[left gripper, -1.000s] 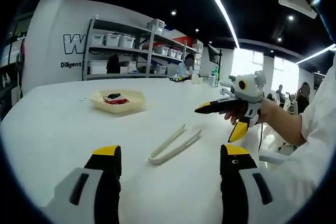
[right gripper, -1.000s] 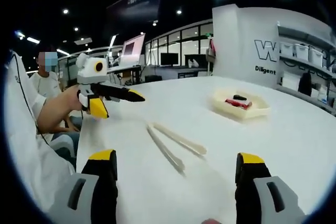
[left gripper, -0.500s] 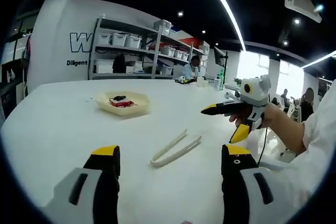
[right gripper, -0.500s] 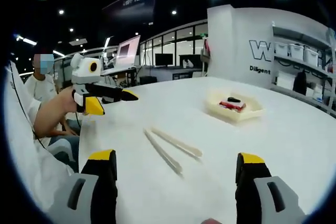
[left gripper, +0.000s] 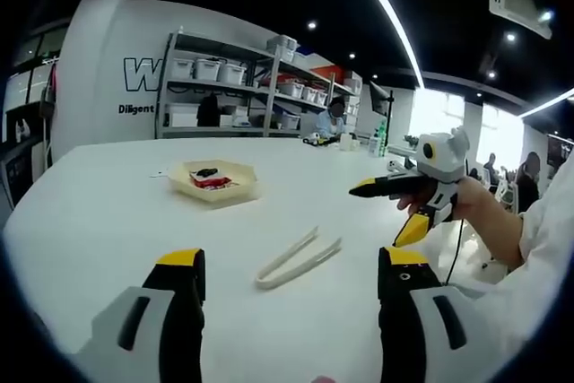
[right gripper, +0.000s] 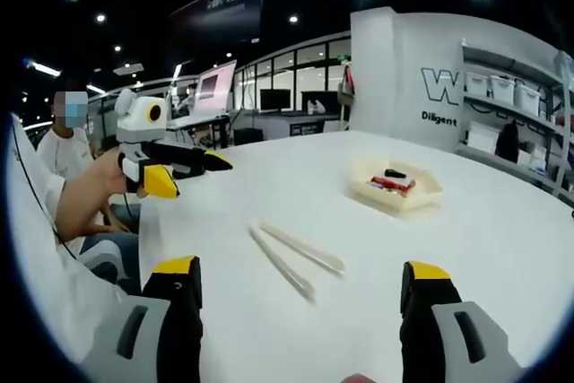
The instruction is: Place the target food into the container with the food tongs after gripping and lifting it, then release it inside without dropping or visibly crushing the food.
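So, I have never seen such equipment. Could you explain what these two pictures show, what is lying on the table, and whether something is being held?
There is no robot here. A person holds a two-jaw gripper in each hand, and a camera rides on each one. In the left gripper view, the left gripper rises from the bottom, open and empty, and the right gripper enters from the right. The right gripper view looks along that one's jaws, also open and empty. On the white table lie cream food tongs, untouched, and further away a shallow yellowish container with red and dark food inside. Nothing is held yet.
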Available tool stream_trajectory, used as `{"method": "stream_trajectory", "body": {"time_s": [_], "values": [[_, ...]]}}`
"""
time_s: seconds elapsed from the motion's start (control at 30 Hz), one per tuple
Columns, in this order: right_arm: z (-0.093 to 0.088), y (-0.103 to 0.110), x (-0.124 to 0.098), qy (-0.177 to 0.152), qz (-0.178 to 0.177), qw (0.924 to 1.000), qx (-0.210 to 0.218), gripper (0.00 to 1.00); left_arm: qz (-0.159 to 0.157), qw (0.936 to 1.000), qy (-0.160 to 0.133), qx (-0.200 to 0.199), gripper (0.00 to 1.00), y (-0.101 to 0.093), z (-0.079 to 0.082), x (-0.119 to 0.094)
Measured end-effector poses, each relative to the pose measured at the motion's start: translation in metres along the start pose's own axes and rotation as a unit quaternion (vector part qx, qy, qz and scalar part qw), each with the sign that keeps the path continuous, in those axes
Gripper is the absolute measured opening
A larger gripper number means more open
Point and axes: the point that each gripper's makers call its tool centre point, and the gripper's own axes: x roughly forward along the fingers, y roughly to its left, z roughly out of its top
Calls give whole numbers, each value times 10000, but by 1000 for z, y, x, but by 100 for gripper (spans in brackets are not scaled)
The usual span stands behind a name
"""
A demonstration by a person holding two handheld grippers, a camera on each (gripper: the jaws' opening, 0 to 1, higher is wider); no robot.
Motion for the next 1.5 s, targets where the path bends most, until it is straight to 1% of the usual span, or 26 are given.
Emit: {"method": "stream_trajectory", "body": {"time_s": [0.27,0.73,0.87,1.13,1.5], "values": [[3,4,-4,23,-37,10000,-19,89,135,9999,53,10,75,0,1,-6],[10,8,-13,54,-104,9999,-118,86,210,9997,74,53,72,-5,3,-15],[10,10,-14,92,-126,9998,-96,86,276,9996,71,36,72,-4,5,-18],[11,10,-17,153,-173,9997,-55,84,329,9994,142,-21,71,-5,4,-20],[11,7,-18,200,-230,9995,60,82,428,9990,148,-30,70,-4,7,-24]]}}
